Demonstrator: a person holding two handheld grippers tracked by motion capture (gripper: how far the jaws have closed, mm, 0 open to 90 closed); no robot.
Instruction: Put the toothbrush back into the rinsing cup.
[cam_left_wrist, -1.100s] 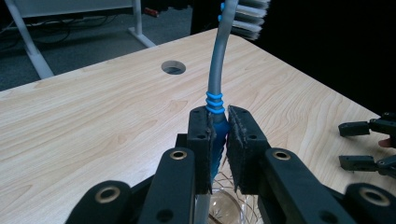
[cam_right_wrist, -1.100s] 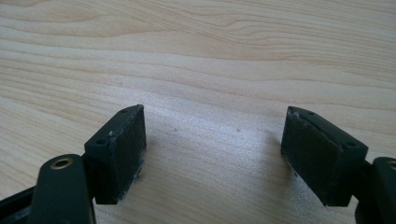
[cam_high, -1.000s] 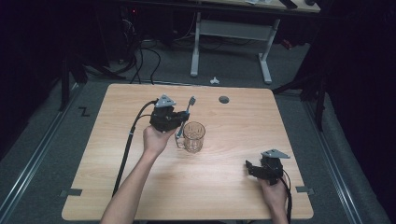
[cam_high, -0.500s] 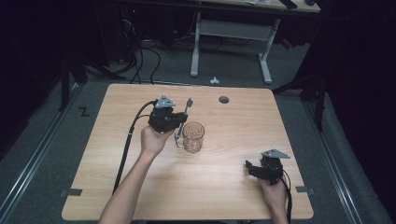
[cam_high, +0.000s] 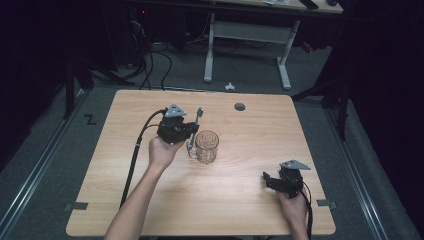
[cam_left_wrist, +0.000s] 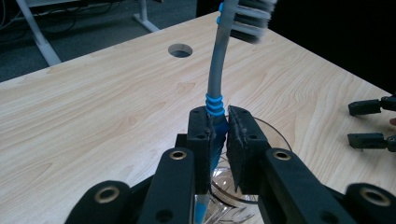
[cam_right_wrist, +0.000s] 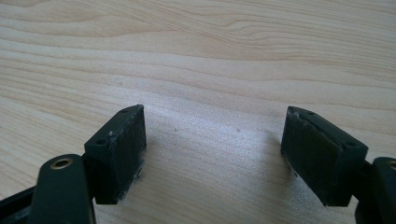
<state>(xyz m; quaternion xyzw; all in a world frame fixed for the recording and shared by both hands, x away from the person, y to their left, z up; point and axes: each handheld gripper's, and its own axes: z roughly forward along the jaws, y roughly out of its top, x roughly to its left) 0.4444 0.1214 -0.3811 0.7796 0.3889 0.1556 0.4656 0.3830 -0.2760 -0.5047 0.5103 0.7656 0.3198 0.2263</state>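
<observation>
Pale wooden table (cam_high: 150, 200), dark room

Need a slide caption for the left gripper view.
Left claw clamps a toothbrush handle above a glass cup on the wooden table.

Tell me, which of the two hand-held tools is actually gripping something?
The left tool, beside the glass cup: its jaws are shut on a toothbrush. The right tool, near the table's front right, is open, holding nothing.

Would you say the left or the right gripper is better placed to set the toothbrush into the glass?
Left: the left gripper already grips the toothbrush right at the glass; the right gripper sits open, farther off.
</observation>
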